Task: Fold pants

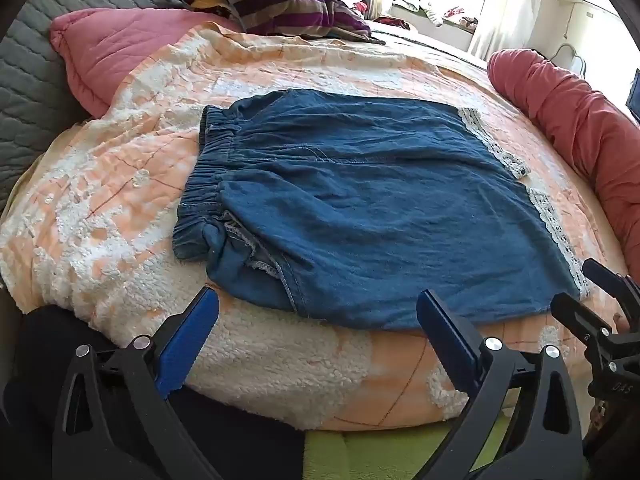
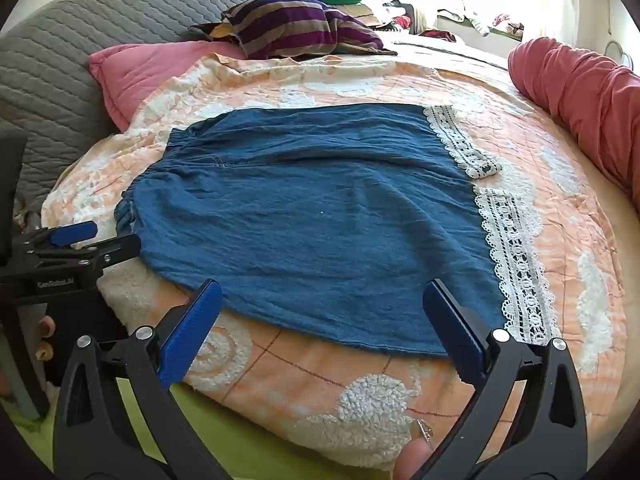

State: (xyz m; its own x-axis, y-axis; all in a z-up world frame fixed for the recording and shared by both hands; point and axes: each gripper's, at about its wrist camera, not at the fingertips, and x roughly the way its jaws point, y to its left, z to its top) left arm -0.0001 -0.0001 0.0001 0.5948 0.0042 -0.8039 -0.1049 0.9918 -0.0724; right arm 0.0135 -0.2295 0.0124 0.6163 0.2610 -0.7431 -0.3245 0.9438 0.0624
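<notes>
On the peach quilt the denim pants lie spread flat, unfolded; our left gripper and right gripper hover wide, empty, near its edge. Next we must pinch that hem.

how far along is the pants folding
Done: the blue denim pants with white lace hems lie spread flat on the peach and white blanket, elastic waistband to the left, both legs side by side. In hand: nothing; the left tongs and right tongs are open at the near edge, gripping no cloth. Left: every fold, since no part looks doubled over yet.
</notes>
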